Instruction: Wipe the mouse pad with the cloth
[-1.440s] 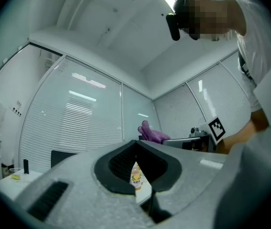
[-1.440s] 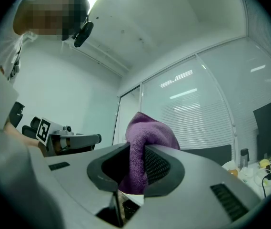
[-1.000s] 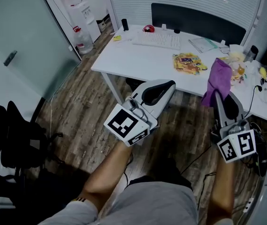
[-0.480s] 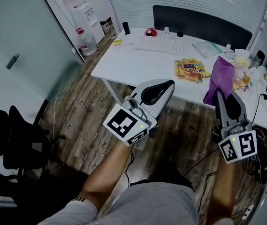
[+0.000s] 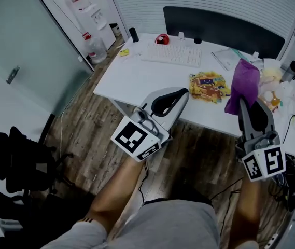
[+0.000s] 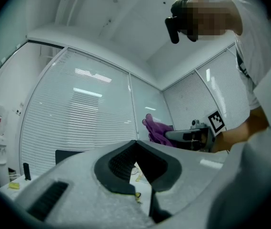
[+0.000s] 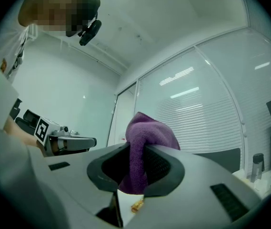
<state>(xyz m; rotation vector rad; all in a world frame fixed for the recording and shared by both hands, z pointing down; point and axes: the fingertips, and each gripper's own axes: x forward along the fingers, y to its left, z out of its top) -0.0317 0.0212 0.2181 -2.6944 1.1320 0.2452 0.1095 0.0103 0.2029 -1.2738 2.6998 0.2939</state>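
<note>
A yellow patterned mouse pad [image 5: 208, 83] lies flat on the white desk [image 5: 137, 77], right of its middle. My right gripper [image 5: 239, 102] is shut on a purple cloth [image 5: 243, 84], which hangs bunched over the desk's front edge just right of the pad. In the right gripper view the cloth [image 7: 145, 137] fills the gap between the jaws [image 7: 137, 161]. My left gripper [image 5: 181, 93] is shut on nothing and hovers at the desk's front edge, left of the pad. The left gripper view shows its jaws [image 6: 136, 144] closed and the cloth [image 6: 155, 130] beyond them.
A white keyboard [image 5: 170, 54] and a red object [image 5: 162, 38] lie at the back of the desk. Cups and clutter [image 5: 277, 84] crowd its right end. A water dispenser [image 5: 82, 4] stands at the far left, a black chair [image 5: 17, 160] on the wooden floor.
The desk has come nearer in the head view. Both grippers have moved forward; the cloth now hangs over the desk beside the pad. Neither gripper's jaws changed.
</note>
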